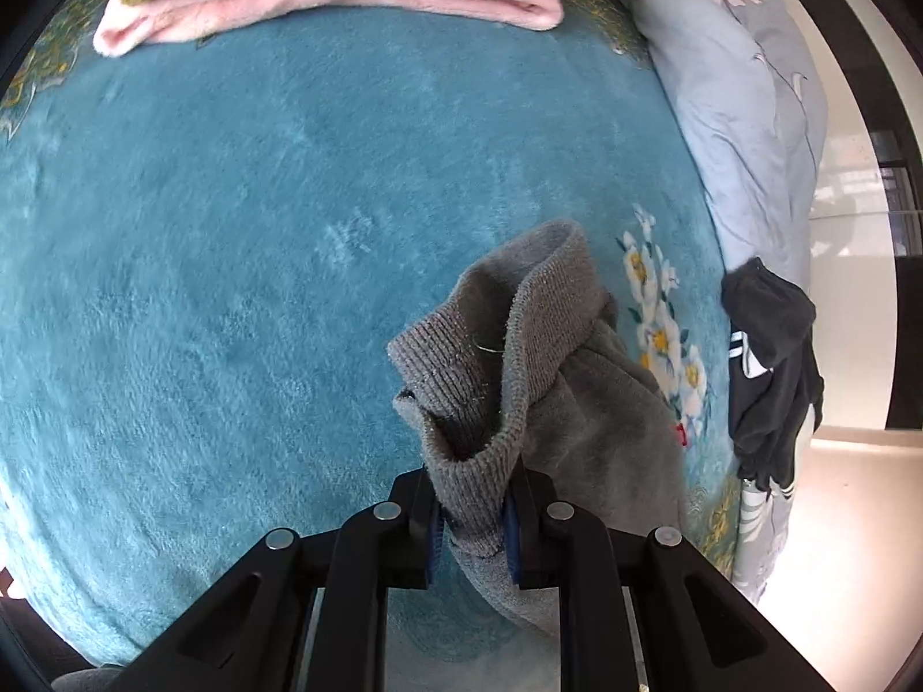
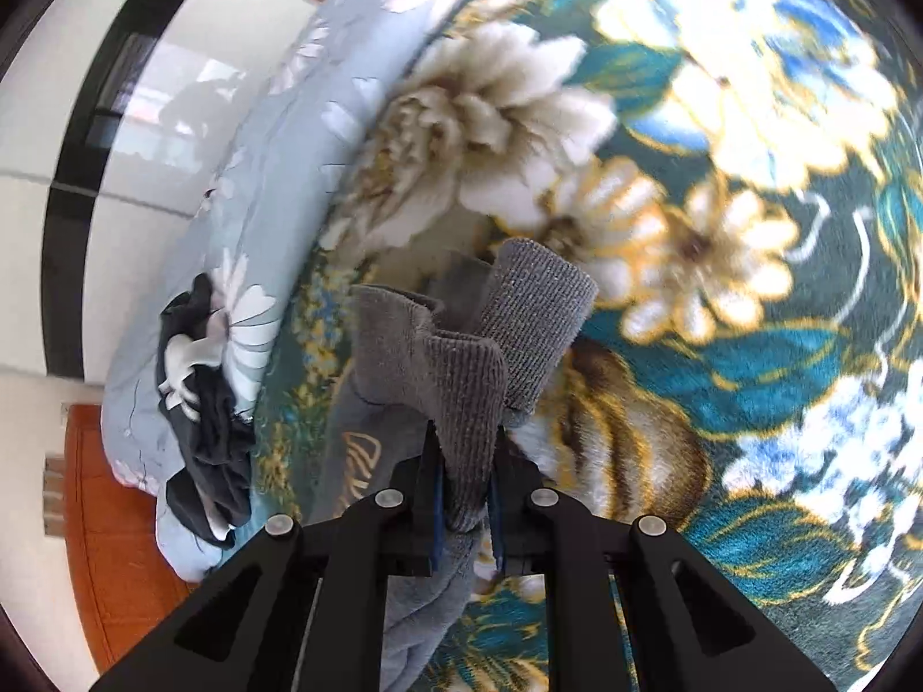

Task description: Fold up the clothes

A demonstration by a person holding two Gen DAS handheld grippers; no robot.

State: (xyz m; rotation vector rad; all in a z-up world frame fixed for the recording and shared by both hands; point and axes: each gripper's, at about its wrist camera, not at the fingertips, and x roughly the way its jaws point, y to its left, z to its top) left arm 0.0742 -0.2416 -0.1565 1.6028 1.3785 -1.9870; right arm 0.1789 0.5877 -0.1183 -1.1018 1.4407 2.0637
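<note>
Left gripper (image 1: 473,525) clamped on grey garment (image 1: 577,403) at ribbed hem; right gripper (image 2: 466,510) likewise pinching ribbed edge. Raised above teal blanket (image 1: 231,230); folded pink garment (image 1: 346,6) stacked beyond.

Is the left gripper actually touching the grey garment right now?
Touching. The left wrist view shows the left gripper shut on the grey garment's ribbed band, fabric pinched between both blue pads.
</note>
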